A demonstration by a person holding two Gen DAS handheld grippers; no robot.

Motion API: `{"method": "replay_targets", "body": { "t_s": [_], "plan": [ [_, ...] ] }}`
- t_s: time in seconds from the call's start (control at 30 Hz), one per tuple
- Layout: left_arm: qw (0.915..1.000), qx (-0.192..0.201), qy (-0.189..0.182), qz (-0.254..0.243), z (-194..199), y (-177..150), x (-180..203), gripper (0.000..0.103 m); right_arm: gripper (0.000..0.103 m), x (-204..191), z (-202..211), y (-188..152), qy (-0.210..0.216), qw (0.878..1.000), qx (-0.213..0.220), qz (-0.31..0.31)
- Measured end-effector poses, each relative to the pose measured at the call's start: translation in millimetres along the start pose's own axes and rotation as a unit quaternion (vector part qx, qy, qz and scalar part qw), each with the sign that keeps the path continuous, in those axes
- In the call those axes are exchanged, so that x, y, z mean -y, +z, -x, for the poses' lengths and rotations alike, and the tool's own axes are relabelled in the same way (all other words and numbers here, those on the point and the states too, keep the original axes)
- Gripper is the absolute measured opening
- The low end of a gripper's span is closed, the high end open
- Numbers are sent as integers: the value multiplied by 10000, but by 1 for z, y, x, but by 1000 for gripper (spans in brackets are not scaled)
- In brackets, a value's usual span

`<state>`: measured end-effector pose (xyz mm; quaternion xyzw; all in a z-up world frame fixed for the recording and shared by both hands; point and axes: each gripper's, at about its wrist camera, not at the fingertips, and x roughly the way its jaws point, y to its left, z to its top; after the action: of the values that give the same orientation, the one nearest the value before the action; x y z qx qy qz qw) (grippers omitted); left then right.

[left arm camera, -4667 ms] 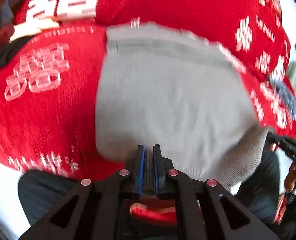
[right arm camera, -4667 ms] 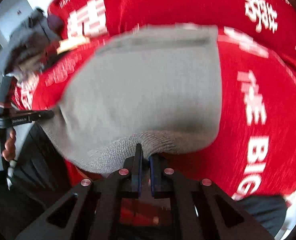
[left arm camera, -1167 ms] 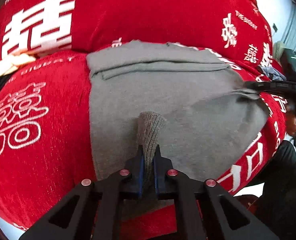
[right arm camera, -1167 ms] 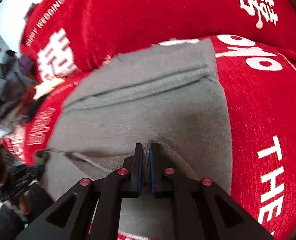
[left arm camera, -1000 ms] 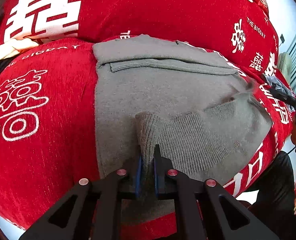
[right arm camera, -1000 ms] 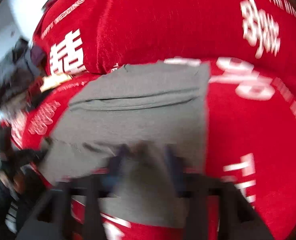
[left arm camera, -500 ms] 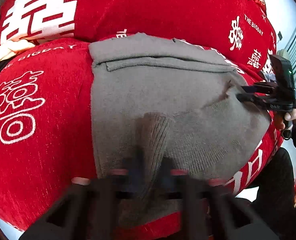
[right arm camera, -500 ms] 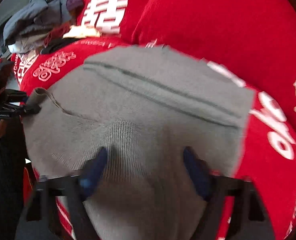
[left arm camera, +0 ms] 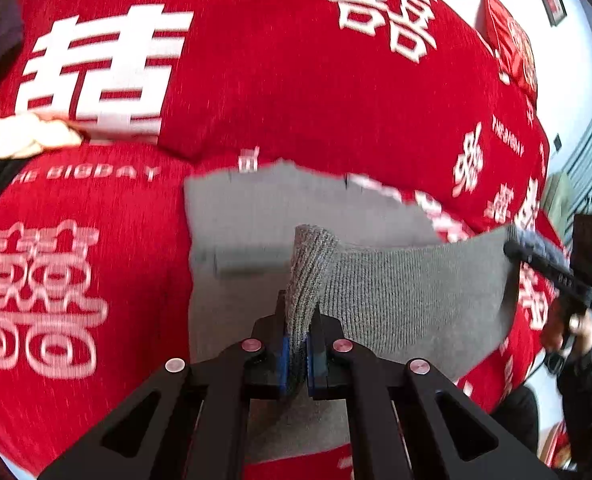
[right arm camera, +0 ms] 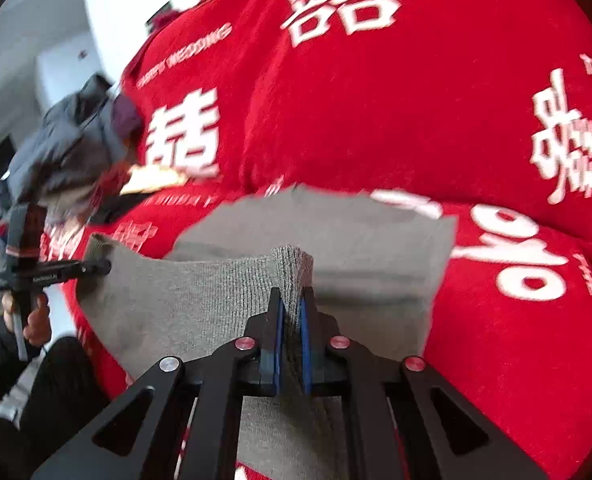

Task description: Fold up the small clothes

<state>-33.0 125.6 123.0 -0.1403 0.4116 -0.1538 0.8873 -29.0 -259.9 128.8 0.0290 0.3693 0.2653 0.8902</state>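
grey garment lifted at its ribbed edge

the grey knit garment (left arm camera: pixel 407 292) is spread on the red sofa cover (left arm camera: pixel 280 92). its ribbed edge is clenched by the left gripper (left arm camera: pixel 296 344) and the right gripper (right arm camera: pixel 290 334), and is raised between them.

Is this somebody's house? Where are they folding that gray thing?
Probably a living room at home. The gray knit garment lies on a sofa with a red cover printed with wedding characters. Clothes are heaped at one end, and framed pictures hang on the white wall.
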Motion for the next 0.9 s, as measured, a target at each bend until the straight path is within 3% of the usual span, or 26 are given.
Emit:
{"method": "replay_targets", "body": {
  "t_s": [0.17,0.47,0.73,0.9],
  "plan": [
    [9999,121,72,52,-21,47,4,7,8,11,-8,38,-405,9982,289,-341],
    [9972,-360,223,619,-128,114,-23,7,8,52,-76,81,-1165,9899,103,-803],
    [9919,-796,438,892,-212,131,-47,7,8,99,-162,96,-1701,9796,-479,-957],
    [9819,-1107,764,1336,-248,127,-74,7,8,115,-204,93,-1975,9720,-915,-885]
  ]
}}
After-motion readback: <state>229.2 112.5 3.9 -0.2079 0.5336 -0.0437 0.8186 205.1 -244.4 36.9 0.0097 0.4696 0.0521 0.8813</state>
